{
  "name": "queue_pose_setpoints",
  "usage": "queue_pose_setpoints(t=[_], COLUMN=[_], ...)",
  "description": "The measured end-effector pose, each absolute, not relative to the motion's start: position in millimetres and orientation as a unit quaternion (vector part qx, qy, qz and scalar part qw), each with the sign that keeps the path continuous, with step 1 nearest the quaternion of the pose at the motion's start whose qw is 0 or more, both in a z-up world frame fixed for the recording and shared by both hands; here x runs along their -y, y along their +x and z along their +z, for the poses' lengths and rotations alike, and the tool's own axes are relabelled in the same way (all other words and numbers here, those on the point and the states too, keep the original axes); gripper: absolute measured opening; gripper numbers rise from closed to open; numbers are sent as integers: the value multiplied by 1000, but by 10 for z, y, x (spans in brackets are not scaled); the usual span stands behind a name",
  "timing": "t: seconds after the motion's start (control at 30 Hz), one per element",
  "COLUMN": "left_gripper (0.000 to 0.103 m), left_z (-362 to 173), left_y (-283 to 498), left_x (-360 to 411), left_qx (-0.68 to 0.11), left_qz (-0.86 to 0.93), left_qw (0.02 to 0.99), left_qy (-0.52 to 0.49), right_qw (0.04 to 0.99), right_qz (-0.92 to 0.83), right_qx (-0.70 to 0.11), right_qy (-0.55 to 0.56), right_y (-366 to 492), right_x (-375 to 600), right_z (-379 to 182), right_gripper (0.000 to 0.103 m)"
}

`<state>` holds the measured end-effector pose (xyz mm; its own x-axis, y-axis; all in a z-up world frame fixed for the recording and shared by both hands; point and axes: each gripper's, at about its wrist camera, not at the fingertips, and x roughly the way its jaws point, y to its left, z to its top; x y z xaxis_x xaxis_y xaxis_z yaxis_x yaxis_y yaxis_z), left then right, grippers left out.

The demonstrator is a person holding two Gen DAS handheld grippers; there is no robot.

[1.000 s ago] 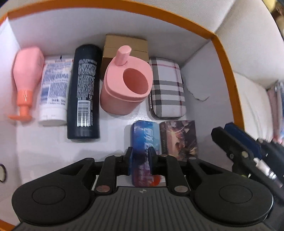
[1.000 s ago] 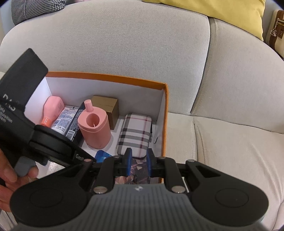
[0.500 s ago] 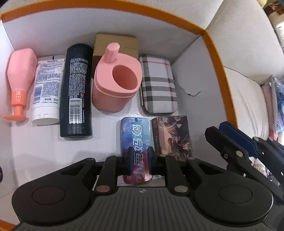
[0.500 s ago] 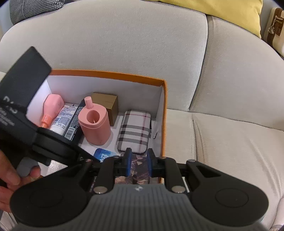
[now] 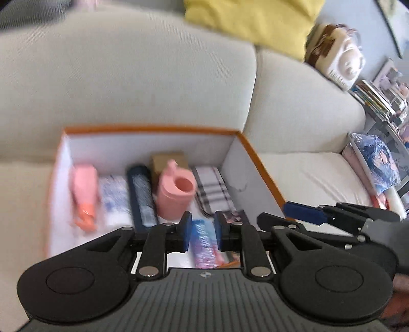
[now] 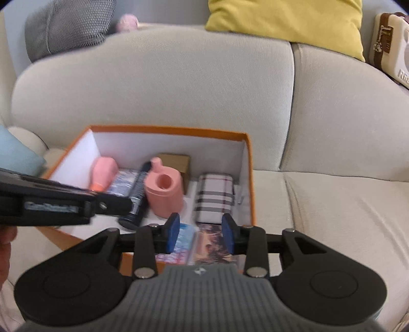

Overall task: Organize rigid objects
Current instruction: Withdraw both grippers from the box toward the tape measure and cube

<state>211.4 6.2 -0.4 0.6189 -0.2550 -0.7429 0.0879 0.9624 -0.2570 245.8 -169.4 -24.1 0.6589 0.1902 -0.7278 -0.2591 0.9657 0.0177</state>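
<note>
An orange-rimmed white box (image 6: 249, 163) sits on the sofa and holds a pink bottle (image 6: 102, 173), a white tube (image 6: 121, 181), a dark bottle (image 6: 138, 194), a pink cup (image 6: 163, 194), a brown carton (image 6: 179, 163), a plaid case (image 6: 214, 196), a blue tin (image 6: 184, 240) and a picture box (image 6: 212, 245). My left gripper (image 5: 202, 233) hovers above the box's near end, jaws slightly apart and empty; the blue tin (image 5: 205, 242) lies below it. My right gripper (image 6: 200, 235) is open and empty above the tin and picture box.
The beige sofa back (image 6: 153, 84) rises behind the box. A yellow cushion (image 6: 286, 18) and a grey cushion (image 6: 66, 23) rest on top. A cream case (image 6: 391, 40) sits far right. Bags (image 5: 375, 161) and shelves lie right of the sofa.
My left gripper has let go of the blue tin, which lies in the box, and has lifted back. My right gripper has opened and pulled back from the picture box.
</note>
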Motion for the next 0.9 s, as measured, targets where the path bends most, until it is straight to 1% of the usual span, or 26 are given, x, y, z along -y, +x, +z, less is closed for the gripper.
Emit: queue_pose_setpoints(t=[0.1, 0.2, 0.23, 0.4, 0.5, 0.57, 0.7, 0.77, 0.83, 0.9], left_gripper=[24, 30, 31, 31, 31, 31, 32, 38, 43, 44], left_z=[76, 74, 41, -231, -432, -560, -798, -871, -907, -922], left_y=[1929, 1790, 1724, 1516, 1435, 1399, 1409, 1436, 1449, 1455], left_x=[-132, -264, -301, -485, -586, -629, -645, -657, -666, -666], left_qx=[-400, -396, -400, -447, -466, -478, -503, -512, -516, -516], left_qz=[-87, -83, -81, -63, -45, -46, -35, -39, -49, -50], left_qw=[909, 911, 909, 882, 870, 863, 853, 849, 845, 846], left_qy=[-76, -77, -80, -132, -154, -159, -131, -129, -130, -125], right_qw=[915, 913, 910, 884, 870, 862, 843, 838, 834, 831], right_qz=[120, 124, 130, 157, 172, 181, 201, 210, 214, 220], right_qx=[-384, -389, -393, -436, -457, -473, -499, -503, -506, -508], right_qy=[-25, 7, 18, 59, 61, 35, -20, -34, -49, -62], right_y=[2310, 2199, 2165, 1996, 1915, 1868, 1833, 1847, 1873, 1899], right_x=[1671, 1665, 1656, 1531, 1389, 1252, 1043, 991, 950, 918], right_z=[-196, -208, -233, -509, -710, -839, -1038, -1087, -1125, -1157], right_gripper=[44, 44, 44, 44, 44, 50, 59, 60, 62, 66])
